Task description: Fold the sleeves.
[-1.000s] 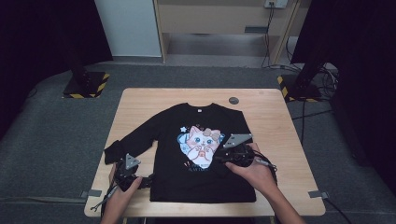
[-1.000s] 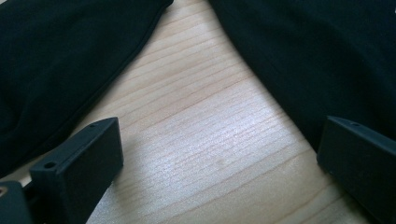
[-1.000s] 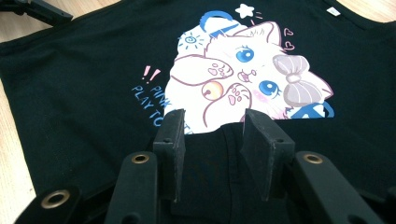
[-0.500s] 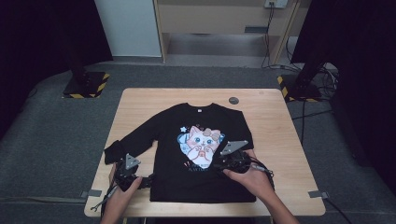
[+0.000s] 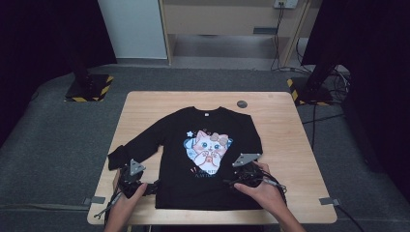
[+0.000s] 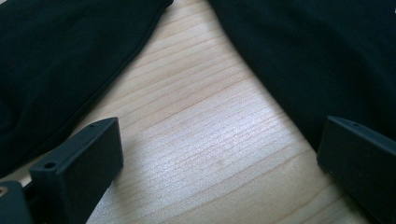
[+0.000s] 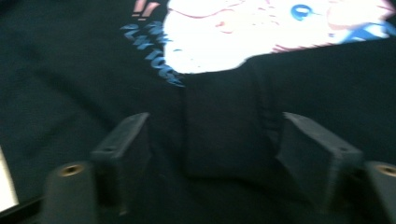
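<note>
Left sleeve (image 5: 138, 147): stretched out slantwise toward the table's left edge, its cuff just above the left gripper in the high view.
Left gripper (image 5: 136, 181): held low at the table's near-left corner, beside the sweatshirt's lower left hem; its jaws stand wide apart with nothing between them but bare wood, as the left gripper view shows.
Table (image 6: 205, 135): pale wood, showing as a wedge between the sleeve on one side and the body of the sweatshirt on the other.
Sweatshirt (image 5: 208, 159): black, spread flat front-up in the middle of the table, a cartoon cat (image 5: 209, 145) printed on the chest; its right sleeve is folded in over the body.
Folded cuff (image 7: 224, 135): a dark band of fabric lying on the sweatshirt just below the cat print, blurred in the right gripper view.
Right gripper (image 5: 241, 176): resting low over the sweatshirt's lower right part; its jaws have just been opening and now stand wide, the folded cuff lying between them with gaps on both sides, not pinched.
Right hand (image 5: 263, 191): wrapped around the gripper's body, forearm coming in from the near edge.
Round dark disc (image 5: 241, 104): on the wood beyond the collar, well apart from both grippers.
</note>
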